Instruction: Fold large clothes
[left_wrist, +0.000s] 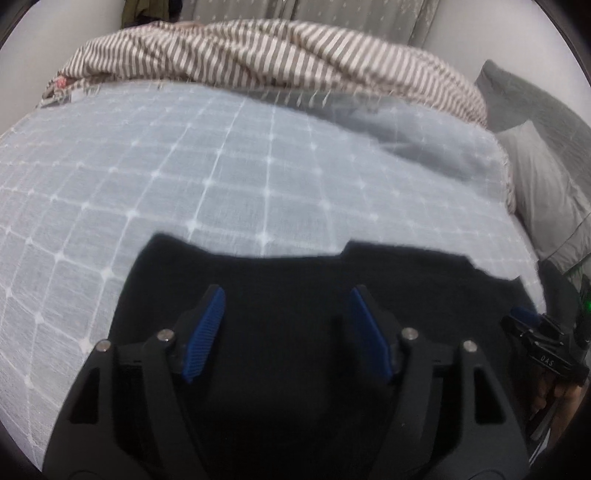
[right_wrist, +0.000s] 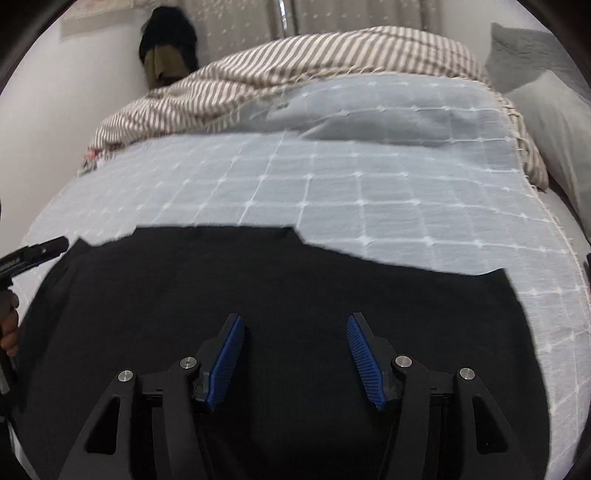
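Claws (left_wrist: 288, 295) over flat black garment (right_wrist: 258, 288)

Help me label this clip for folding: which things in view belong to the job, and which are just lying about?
Job:
- black garment
- left tongs, open
- right tongs, open

Lying about:
- blue checked bedspread
- striped blanket
- grey pillows

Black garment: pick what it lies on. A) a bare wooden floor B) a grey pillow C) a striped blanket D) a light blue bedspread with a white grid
D: the black garment lies spread on the light blue bedspread with white grid lines.
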